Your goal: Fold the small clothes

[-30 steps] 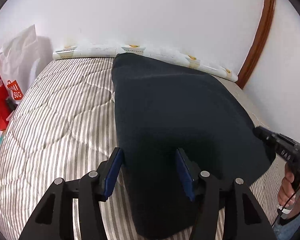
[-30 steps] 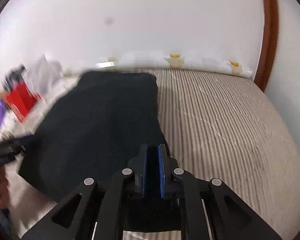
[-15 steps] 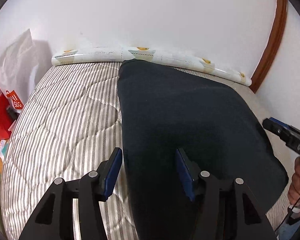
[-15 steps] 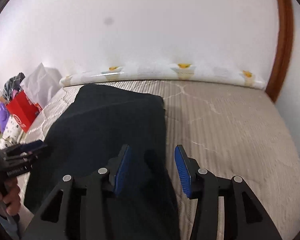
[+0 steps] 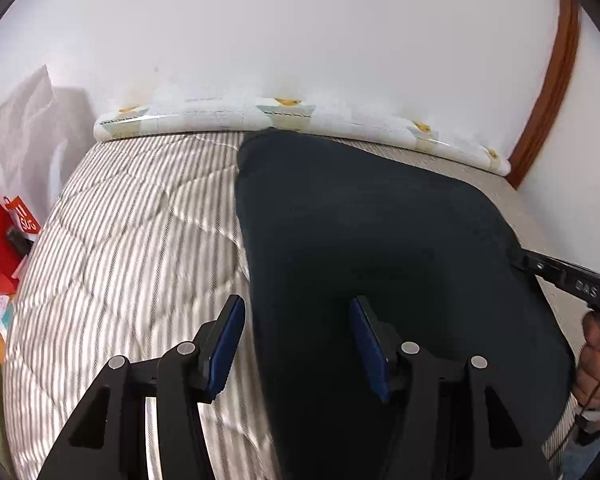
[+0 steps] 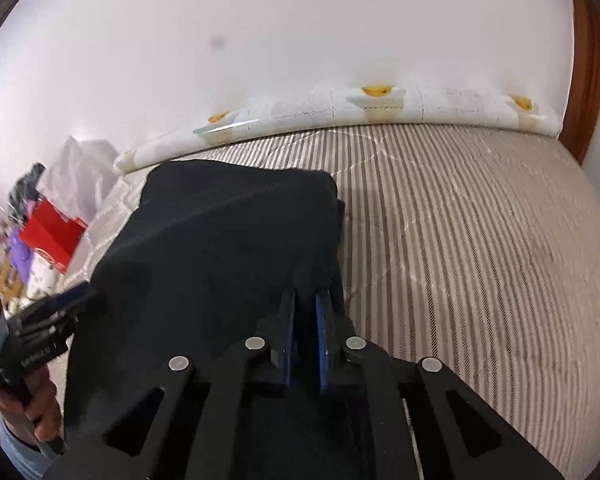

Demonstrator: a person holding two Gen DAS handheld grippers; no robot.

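Right wrist: striped mattress (image 6: 480,240), white wall (image 6: 300,40).

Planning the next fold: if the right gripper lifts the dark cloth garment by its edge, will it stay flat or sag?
The dark cloth garment probably sags, lying limp on the striped mattress. The right gripper pinches one edge only, so the rest likely drags.

The right hand-held gripper (image 5: 518,258) reads "DAS", seemingly; the red bag's (image 5: 18,220) lettering is illegible.

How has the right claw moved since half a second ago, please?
Yes: right claw shut leftward onto the black garment's edge, off the striped mattress.
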